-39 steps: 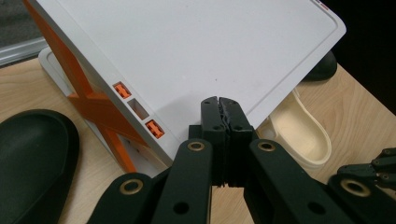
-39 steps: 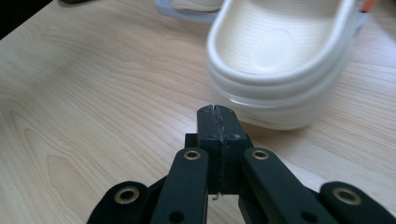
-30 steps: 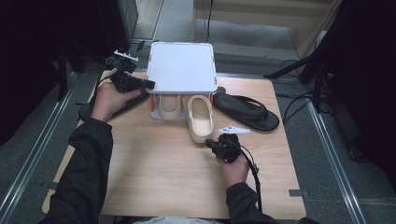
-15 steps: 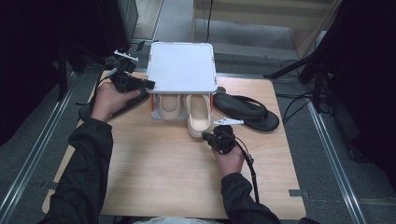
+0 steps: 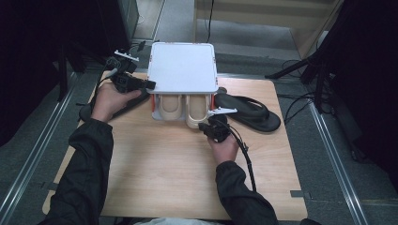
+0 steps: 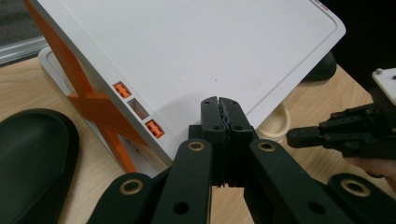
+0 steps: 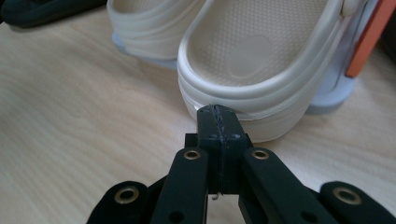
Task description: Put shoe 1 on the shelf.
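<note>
Cream slipper (image 7: 261, 60) heel touches the closed right hand-held gripper (image 7: 218, 114).

Two cream clogs (image 5: 197, 108) sit side by side, heels outward, beneath a white-topped, orange-braced rack (image 5: 183, 65) on the wooden surface (image 5: 164, 168).

A lab or studio recording bay: wooden table (image 5: 155, 187) on floor rails (image 5: 28, 159) (dark curtains around), tripod legs (image 5: 300, 70).

Overhead plus two close jaw-level views
</note>
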{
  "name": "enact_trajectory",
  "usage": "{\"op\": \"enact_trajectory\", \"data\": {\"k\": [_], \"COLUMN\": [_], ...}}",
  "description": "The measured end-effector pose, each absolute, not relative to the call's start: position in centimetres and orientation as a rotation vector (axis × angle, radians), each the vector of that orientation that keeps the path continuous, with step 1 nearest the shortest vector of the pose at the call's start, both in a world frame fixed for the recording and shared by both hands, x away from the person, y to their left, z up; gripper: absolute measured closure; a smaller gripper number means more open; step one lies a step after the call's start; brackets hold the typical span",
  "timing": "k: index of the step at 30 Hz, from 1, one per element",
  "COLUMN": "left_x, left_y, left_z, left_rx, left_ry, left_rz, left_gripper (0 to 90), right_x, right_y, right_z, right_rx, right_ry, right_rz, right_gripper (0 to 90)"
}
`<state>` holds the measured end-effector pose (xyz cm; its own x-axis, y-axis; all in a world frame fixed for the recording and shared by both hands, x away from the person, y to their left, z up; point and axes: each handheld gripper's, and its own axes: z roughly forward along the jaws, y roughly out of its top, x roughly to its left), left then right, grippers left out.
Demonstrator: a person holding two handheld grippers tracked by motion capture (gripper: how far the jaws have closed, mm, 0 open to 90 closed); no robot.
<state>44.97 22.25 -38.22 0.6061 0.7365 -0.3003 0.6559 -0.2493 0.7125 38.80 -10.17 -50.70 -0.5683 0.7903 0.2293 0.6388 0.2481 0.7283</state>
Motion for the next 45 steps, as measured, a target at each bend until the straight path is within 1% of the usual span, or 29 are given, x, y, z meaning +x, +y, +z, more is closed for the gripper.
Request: {"op": "enact_trajectory", "data": {"k": [6, 14, 17, 21, 30, 32, 37, 38, 41, 45], "left_x": [45.0, 44.8, 44.9, 45.0, 44.8, 44.7, 44.4, 44.4, 44.0, 43.6], "left_y": [22.2, 22.0, 22.1, 22.3, 22.4, 22.5, 23.1, 23.2, 23.6, 24.0], "left_z": [-38.2, -38.1, -38.2, -38.2, -37.9, -37.7, -37.2, -37.1, -36.7, -36.6], "left_rx": [1.973, 1.987, 1.979, 1.973, 1.968, 1.965, 1.936, 1.925, 1.912, 1.910], "left_ry": [1.107, 1.102, 1.103, 1.101, 1.127, 1.133, 1.158, 1.170, 1.175, 1.181], "left_rz": [0.120, 0.144, 0.131, 0.115, 0.121, 0.114, 0.098, 0.099, 0.116, 0.119], "left_gripper": [89.8, 89.6, 89.6, 89.4, 85.3, 83.0, 76.1, 75.6, 78.7, 76.4], "right_x": [40.4, 41.6, 41.7, 40.9, 38.0, 37.4, 36.4, 36.2, 35.8, 34.8], "right_y": [-8.9, -8.2, -8.1, -8.5, -10.8, -11.3, -12.2, -12.4, -12.7, -13.3], "right_z": [-50.6, -50.8, -50.7, -50.7, -49.8, -49.4, -48.8, -48.7, -48.4, -48.2], "right_rx": [1.362, 1.370, 1.378, 1.374, 1.323, 1.323, 1.299, 1.299, 1.282, 1.263], "right_ry": [2.318, 2.314, 2.312, 2.326, 2.334, 2.337, 2.343, 2.347, 2.377, 2.369], "right_rz": [1.206, 1.214, 1.214, 1.238, 1.295, 1.313, 1.343, 1.350, 1.359, 1.400], "right_gripper": [90.0, 90.0, 90.0, 90.0, 90.0, 90.0, 86.1, 85.5, 83.1, 78.1]}}
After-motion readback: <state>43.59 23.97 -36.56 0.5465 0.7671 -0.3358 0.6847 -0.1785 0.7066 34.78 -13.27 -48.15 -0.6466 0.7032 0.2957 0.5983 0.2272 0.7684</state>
